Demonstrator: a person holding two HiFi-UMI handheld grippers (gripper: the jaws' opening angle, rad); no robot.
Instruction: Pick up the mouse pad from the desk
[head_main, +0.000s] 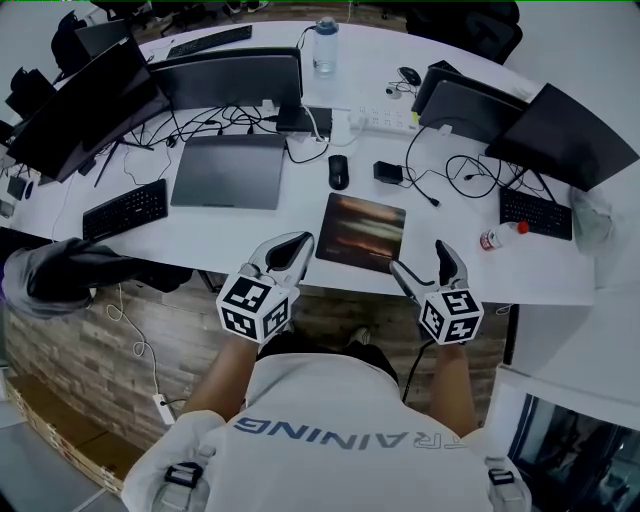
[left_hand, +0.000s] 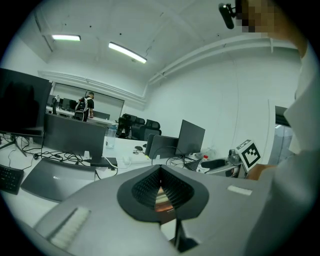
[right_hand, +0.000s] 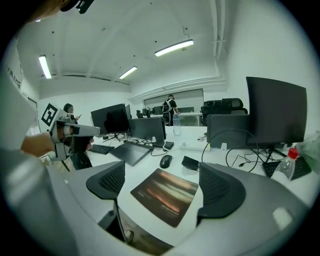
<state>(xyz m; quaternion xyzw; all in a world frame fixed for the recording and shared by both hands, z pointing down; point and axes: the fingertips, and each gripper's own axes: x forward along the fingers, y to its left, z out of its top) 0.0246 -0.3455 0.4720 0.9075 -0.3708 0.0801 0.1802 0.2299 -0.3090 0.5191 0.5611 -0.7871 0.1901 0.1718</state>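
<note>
Head view, mouse pad: lies flat on the white desk; its near edge is close to the desk's near rim; nothing touches it yet
Right gripper: fingers spread wide with nothing between them; hovers at the near rim, just right of the pad's near right corner, tilted down toward it
Left gripper: fingers pressed together on nothing; held by the pad's near left corner, apart from it
Step in hand: by my reading, the right gripper's approach for the grasp
Doing it well: come in low and almost level with the desk; put one finger on top of the near edge and work the other under it; bite well in from the corner, since a thin soft sheet may fold out of a shallow pinch; close only when the edge sits between the pads; lift toward the near side, away from the mouse and the small black box just beyond the far edge
Risk: the lower finger may push the pad away rather than slip under it; the shut left gripper could pin the left side
Mouse pads: one
Grippers: two
Mice: two; the second lies far right
Keyboards: three; left, far, right
Bottles: two; a clear one far, a small red-capped one right
Closed laptop: one
Monitors: at least four
</note>
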